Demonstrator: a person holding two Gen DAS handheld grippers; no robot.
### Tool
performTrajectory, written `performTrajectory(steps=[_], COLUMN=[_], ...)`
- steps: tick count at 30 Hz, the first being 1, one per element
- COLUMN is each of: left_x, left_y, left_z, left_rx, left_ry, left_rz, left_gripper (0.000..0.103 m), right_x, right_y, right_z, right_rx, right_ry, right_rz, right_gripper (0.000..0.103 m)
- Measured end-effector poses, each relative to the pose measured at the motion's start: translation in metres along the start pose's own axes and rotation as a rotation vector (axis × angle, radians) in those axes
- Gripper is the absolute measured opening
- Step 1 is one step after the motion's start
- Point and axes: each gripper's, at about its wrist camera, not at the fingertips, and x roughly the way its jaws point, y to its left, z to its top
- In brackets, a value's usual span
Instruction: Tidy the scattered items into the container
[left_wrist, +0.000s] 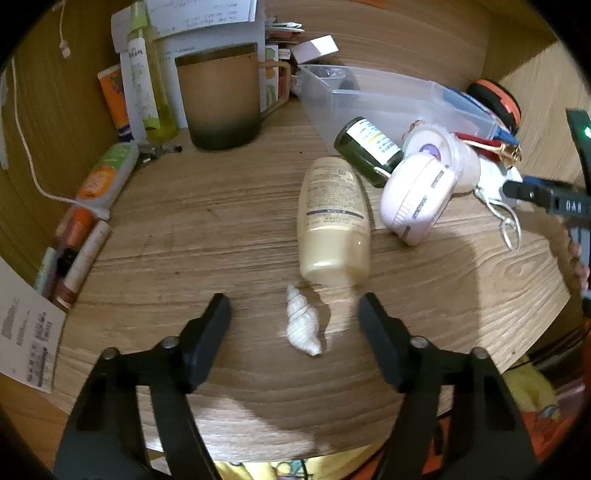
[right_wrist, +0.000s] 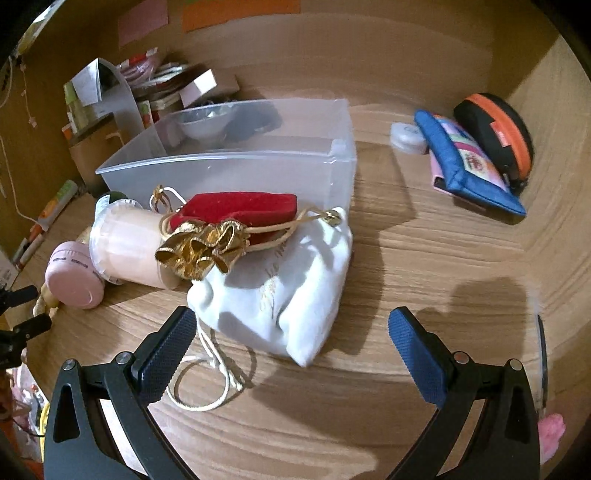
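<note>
A small white spiral shell (left_wrist: 302, 325) lies on the wooden desk between the fingers of my left gripper (left_wrist: 292, 301), which is open and not touching it. Just beyond it lies a cream bottle (left_wrist: 334, 221) on its side, then a dark green bottle (left_wrist: 365, 147), a pink round device (left_wrist: 417, 199) and a pale jar (left_wrist: 452, 155). The clear plastic container (left_wrist: 351, 110) (right_wrist: 229, 177) stands behind them. My right gripper (right_wrist: 292, 314) is wide open around the near end of a white drawstring pouch (right_wrist: 288, 295). A red velvet pouch with gold trim (right_wrist: 240, 210) rests on top of it.
A brown mug (left_wrist: 221, 99), tubes and papers crowd the back left. A blue pouch (right_wrist: 469, 166), an orange-and-black case (right_wrist: 495, 125) and a small white round case (right_wrist: 406, 136) sit at the back right corner. Wooden walls enclose the desk on three sides.
</note>
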Motion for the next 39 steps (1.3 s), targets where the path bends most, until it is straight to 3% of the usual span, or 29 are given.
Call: performTrajectory(steps=[3, 11, 13, 14, 22, 24, 26, 39], left_x=[-0.002, -0.004, -0.004, -0.004, -0.005, -0.006, -0.009, -0.032], left_y=[0.001, 0.005, 0.007, 0.008, 0.013, 0.015, 0.016, 0.015], left_z=[0.000, 0.002, 0.003, 0.003, 0.001, 0.003, 0.005, 0.042], left_rx=[0.007, 0.019, 0.020, 0.017, 0.024, 0.021, 0.019, -0.005], left_ry=[-0.003, -0.002, 0.000, 0.001, -0.002, -0.006, -0.019, -0.131], left_rz=[-0.006, -0.005, 0.001, 0.003, 0.020, 0.026, 0.022, -0.012], left_gripper=[0.050, 0.024, 0.019, 0.017, 0.016, 0.016, 0.016, 0.016], right_x=[0.011, 0.032, 0.037, 0.039, 0.033, 0.027, 0.024, -0.020], right_y=[0.003, 0.021, 0.023, 0.023, 0.014, 0.008, 0.004, -0.009], right_z=[0.006, 0.015, 0.014, 0.014, 0.014, 0.013, 0.012, 0.016], right_rx=[-0.003, -0.042, -0.054, -0.051, 0.002, 0.021, 0.037, 0.048], right_ry=[0.037, 0.078, 0.075, 0.079, 0.062, 0.055, 0.048, -0.061], right_rz=[0.012, 0.015, 0.017, 0.012, 0.069, 0.094, 0.103, 0.094], right_gripper=[0.103, 0.103, 0.099, 0.092, 0.067, 0.054, 0.048, 0.034])
